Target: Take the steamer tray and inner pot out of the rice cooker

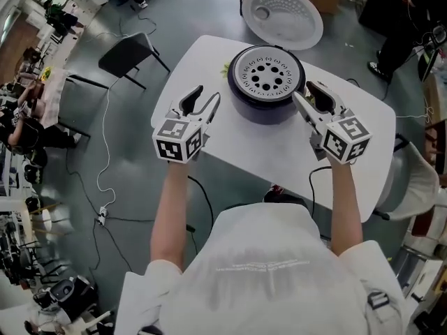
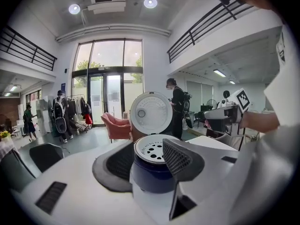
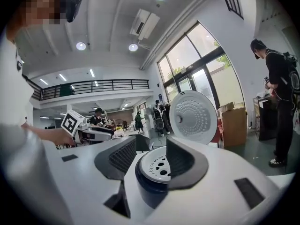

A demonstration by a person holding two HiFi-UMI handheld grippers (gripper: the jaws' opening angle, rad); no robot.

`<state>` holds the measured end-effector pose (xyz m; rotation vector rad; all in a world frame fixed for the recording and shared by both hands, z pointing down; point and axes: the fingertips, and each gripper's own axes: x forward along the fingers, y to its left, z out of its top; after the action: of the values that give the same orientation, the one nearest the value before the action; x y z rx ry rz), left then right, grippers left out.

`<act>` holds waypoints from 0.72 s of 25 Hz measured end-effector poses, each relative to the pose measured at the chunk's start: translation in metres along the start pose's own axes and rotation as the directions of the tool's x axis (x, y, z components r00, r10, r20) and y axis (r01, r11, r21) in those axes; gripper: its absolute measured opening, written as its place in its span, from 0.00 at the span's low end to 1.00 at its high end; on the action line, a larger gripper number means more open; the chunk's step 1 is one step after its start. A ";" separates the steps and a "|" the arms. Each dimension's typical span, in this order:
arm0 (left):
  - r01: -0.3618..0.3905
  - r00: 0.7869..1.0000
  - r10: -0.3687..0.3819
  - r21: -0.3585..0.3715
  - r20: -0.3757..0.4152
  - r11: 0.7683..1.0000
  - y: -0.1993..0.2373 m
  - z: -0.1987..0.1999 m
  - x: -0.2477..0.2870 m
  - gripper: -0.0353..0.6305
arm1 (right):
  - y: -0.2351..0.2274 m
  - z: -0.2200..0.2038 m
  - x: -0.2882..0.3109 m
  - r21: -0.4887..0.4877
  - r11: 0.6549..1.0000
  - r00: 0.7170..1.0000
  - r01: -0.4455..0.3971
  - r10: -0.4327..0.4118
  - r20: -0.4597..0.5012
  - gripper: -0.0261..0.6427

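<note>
head view, nearest first: the person's two forearms reach out over the near edge of the desk (image 1: 209,54), one claw in each hand. left claw (image 1: 209,93) is spread, nothing between its pads. right claw (image 1: 302,91) is spread wide too, also empty. they flank the rice cooker (image 1: 265,107), one each side, tips just beside its dark body, not touching as far as i can tell. both gripper views agree: the cooker sits in the gap ahead of the jaws, nothing pinched.

steamer tray (image 1: 267,73) sits in the cooker mouth, flat and pale with a ring of round holes, about level with the top. inner pot is under it, hidden, can't see any of it. lid (image 1: 283,16) stands swung open at the back, looks clear of the lift path.

handling, my read: tray looks thin, stiff and light, so a pinch on its outer rim should do; two opposite pinches keep it level. surface looks smooth, so bite well onto the lip, not the holes. pot is likely heavier, rigid, slick-walled; take its rim at opposite sides with both claws and lift straight up. tray has to come out first. nothing is out yet, so the task is at its start.

further off: dark chair (image 1: 129,51) on the floor left of the desk, people standing beyond the cooker.
</note>
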<state>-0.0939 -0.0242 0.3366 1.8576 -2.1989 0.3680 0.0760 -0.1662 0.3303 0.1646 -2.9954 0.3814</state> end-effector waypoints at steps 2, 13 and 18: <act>0.026 1.000 -0.026 0.002 -0.001 1.000 0.004 0.004 0.018 0.36 | -0.007 -0.002 0.006 0.012 1.000 1.000 0.018 -0.018 -0.014 0.33; 0.256 0.966 -0.255 0.022 -0.030 0.966 0.047 -0.002 0.127 0.36 | -0.060 -0.018 0.043 0.098 0.959 0.964 0.265 -0.261 -0.050 0.33; 0.388 0.921 -0.384 0.067 -0.069 0.919 0.071 -0.007 0.155 0.36 | -0.053 -0.018 0.065 0.114 0.913 0.920 0.392 -0.390 -0.037 0.33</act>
<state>-0.1894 -0.1536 0.3933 2.2346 -1.7453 0.4249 0.0201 -0.2188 0.3692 0.7556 -2.8262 0.5095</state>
